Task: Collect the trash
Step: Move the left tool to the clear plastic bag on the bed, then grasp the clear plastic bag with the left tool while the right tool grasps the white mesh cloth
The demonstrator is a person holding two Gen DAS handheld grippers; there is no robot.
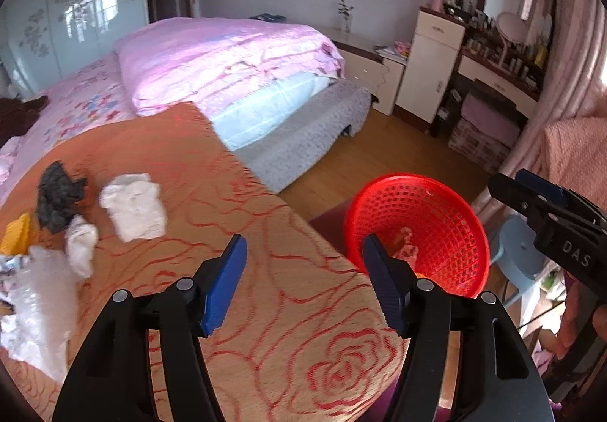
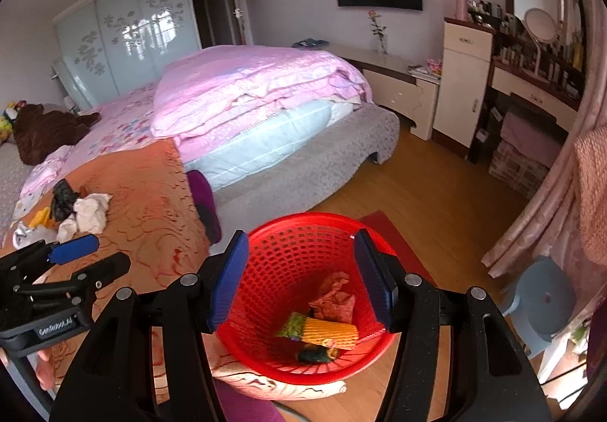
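- Trash lay in a small group on the orange cloth (image 1: pixel 235 194) with red rose lines, which covered the near end of the bed (image 1: pixel 242 54).
- In the group were a white crumpled paper (image 1: pixel 133 206), a smaller white wad (image 1: pixel 81 243) just beside it, a dark crumpled piece (image 1: pixel 57 197), a yellow piece (image 1: pixel 16 234) at the edge of the left wrist view, and a clear plastic wrap (image 1: pixel 38 308).
- The left gripper (image 1: pixel 303 255) hung over the cloth, near the trash but apart from it. Its jaws stood open and nothing was between them.
- The red basket (image 2: pixel 303 232) stood on the wooden floor (image 2: pixel 436 186), just beside the cloth edge.
- Inside the basket were a pink crumpled paper (image 2: pixel 334 298), a yellow foam net (image 2: pixel 330 333), a green wrapper (image 2: pixel 291 325) and a dark small thing (image 2: pixel 315 355) which I could not identify.
- The right gripper (image 2: pixel 301 251) hung above the basket. Its jaws stood open and empty; the basket showed between them, lower down, without touching the pads.
- A blue stool (image 2: pixel 542 298) stood to the right of the basket, near the pink curtain (image 2: pixel 531 224).
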